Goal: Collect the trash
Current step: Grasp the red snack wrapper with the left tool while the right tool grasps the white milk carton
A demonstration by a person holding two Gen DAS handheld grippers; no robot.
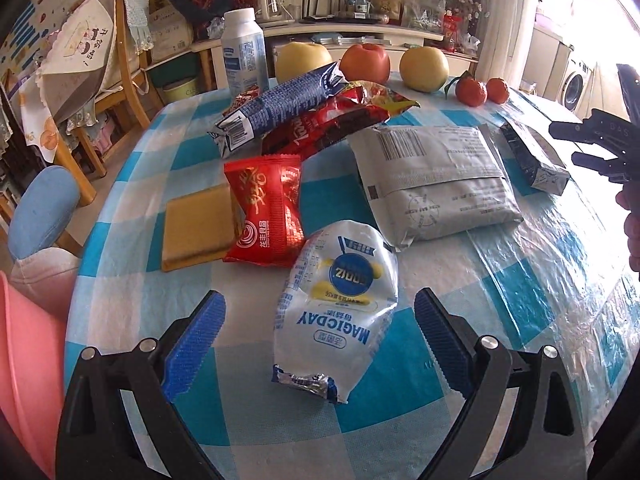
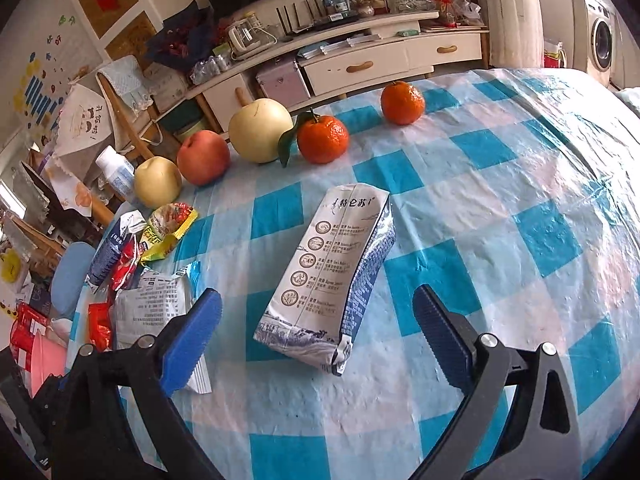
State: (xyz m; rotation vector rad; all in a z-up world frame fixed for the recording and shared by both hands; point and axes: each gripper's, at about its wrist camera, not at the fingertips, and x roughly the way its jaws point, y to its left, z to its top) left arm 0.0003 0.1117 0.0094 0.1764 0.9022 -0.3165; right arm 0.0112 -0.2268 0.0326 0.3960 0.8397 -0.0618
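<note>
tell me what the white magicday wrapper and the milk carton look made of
MAGICDAY wrapper: thin glossy plastic film, probably; it is crinkled, shiny, with a torn silvery end. Milk carton: coated paperboard, seemingly; matte printed faces, creased folds, a flattened sealed end.

Counts, items on the bench (image 1: pixel 540 280):

Fruit, 5 total: 2 yellow pears (image 2: pixel 260 130) (image 2: pixel 157 181), 1 red apple (image 2: pixel 203 157), 2 tangerines (image 2: pixel 322 138) (image 2: pixel 402 103).

Bottles: 1 white plastic bottle (image 1: pixel 244 50).

Wrappers/packs, 7 approx:
- 1 white MAGICDAY bag (image 1: pixel 336 312)
- 2 red snack bags: 1 small (image 1: pixel 268 208), 1 larger crumpled w/ yellow end (image 1: pixel 340 120)
- 1 blue foil wrapper (image 1: pixel 280 106)
- 1 grey mailer pouch (image 1: pixel 436 180)
- 1 flattened milk carton (image 2: pixel 332 276)
- 1 tan flat pad (image 1: pixel 198 226)

Grippers: 2, i.e. left gripper (image 1: pixel 320 340), right gripper (image 2: pixel 318 338), each w/ 2 blue-padded fingers, spread wide.

Off bench: 1 pink bin (image 1: pixel 28 360).
</note>
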